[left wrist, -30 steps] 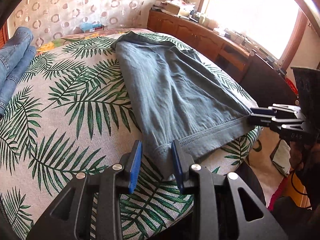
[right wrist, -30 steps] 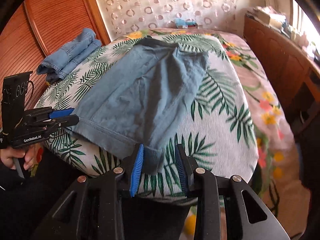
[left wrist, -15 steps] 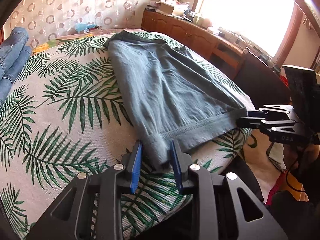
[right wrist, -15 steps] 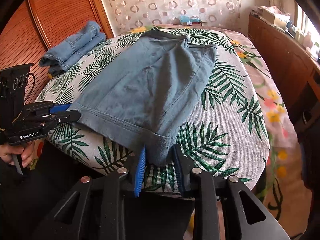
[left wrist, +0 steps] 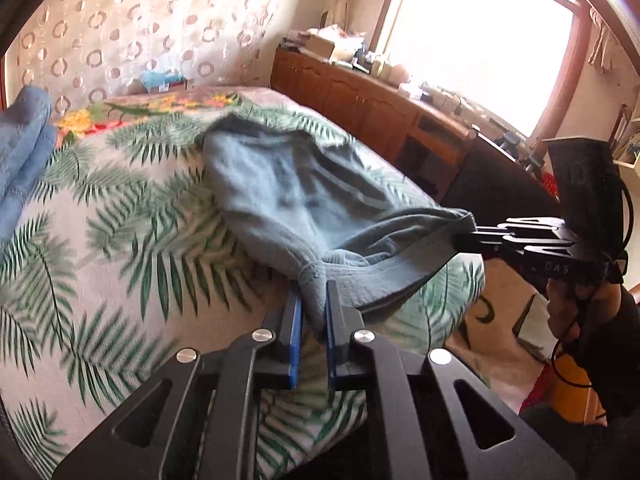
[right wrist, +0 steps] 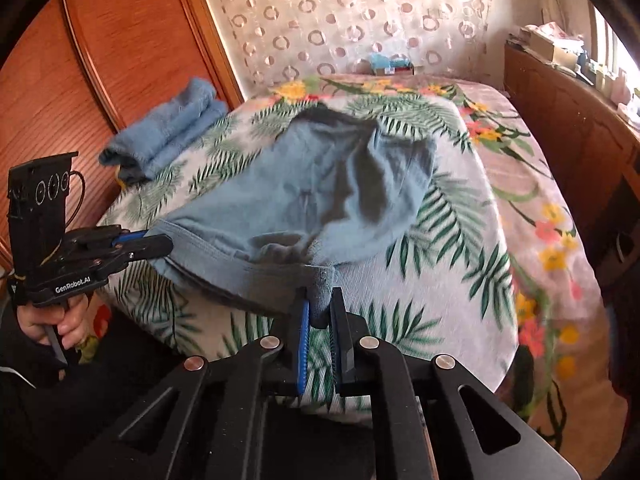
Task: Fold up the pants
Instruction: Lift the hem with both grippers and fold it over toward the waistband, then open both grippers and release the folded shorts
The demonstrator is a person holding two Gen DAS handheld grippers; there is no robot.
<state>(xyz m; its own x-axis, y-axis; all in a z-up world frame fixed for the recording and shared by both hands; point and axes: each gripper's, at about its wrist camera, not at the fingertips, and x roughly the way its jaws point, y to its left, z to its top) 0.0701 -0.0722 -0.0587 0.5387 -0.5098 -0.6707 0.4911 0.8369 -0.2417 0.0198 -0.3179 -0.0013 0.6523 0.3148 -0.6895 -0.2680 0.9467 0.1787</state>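
Observation:
Grey-blue pants (left wrist: 296,196) lie lengthwise on the palm-print bed, also in the right wrist view (right wrist: 320,196). My left gripper (left wrist: 314,308) is shut on one corner of the near hem. My right gripper (right wrist: 320,308) is shut on the other hem corner; it also shows in the left wrist view (left wrist: 464,236). The left gripper shows in the right wrist view (right wrist: 160,240). The hem is lifted off the bed between them, and the cloth behind it bunches and sags.
Folded blue jeans (right wrist: 168,132) lie at the bed's far left by a wooden wardrobe (right wrist: 100,60). A wooden sideboard (left wrist: 380,108) with clutter runs along the right under a bright window. The bed cover (right wrist: 460,264) ends at the near edge below the grippers.
Both grippers have closed on the hem corners and lifted the hem up and toward the far end. The pants, flat before, now bunch in the middle.

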